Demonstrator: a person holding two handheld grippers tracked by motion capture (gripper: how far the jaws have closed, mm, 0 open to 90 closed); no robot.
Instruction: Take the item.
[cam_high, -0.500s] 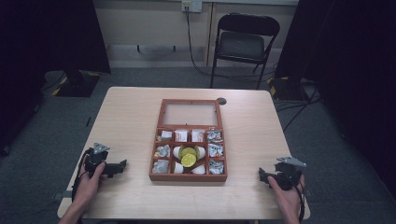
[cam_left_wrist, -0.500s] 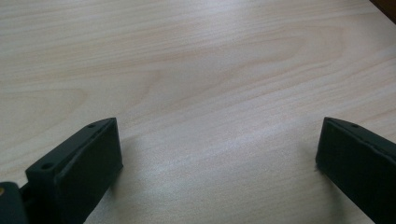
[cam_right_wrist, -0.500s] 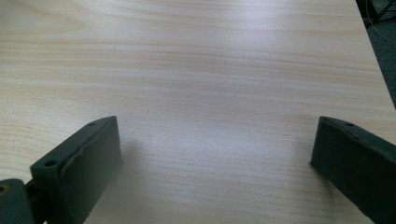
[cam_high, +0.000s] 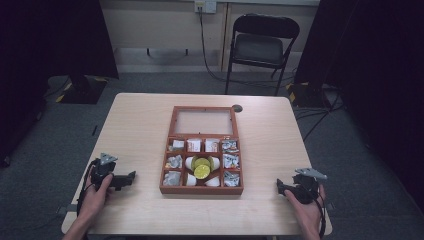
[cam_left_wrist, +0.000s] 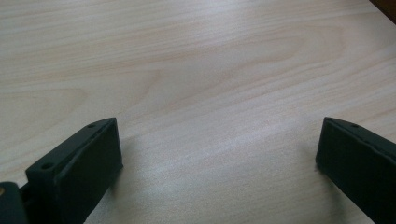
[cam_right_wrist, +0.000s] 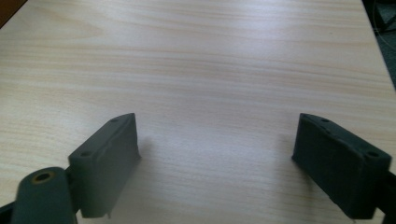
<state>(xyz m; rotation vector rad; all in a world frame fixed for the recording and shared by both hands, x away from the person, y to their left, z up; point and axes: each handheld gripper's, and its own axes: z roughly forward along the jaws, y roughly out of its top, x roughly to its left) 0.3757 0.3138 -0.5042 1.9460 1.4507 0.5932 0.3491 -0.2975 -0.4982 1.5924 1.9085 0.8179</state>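
So the wooden box (cam_high: 201, 190) sits right in the middle of the bench (cam_high: 140, 120), lid (cam_high: 203, 121) flipped open and lying flat on the far side. Its compartments are packed: small wrapped packets (cam_high: 174, 161) down the left and right columns and along the far row, and in the middle a couple of yellow-green round things (cam_high: 202, 171) sitting among white pieces. Can't really tell what those are from up here.

Our left gripper (cam_high: 131, 176) rests near the bench's near-left edge, pointing toward the box but well apart from it, held in our left hand (cam_high: 92, 196). In the left gripper view its fingers (cam_left_wrist: 77, 170) are spread wide with just bare wood between them.

Our right gripper (cam_high: 280, 187) is over at the near-right corner in our right hand (cam_high: 306, 210), also aimed at the box and well clear of it. In the right gripper view its fingers (cam_right_wrist: 105, 161) are spread wide too, pinching nothing.

Beyond the bench there's a folding chair (cam_high: 262, 47) on the floor.
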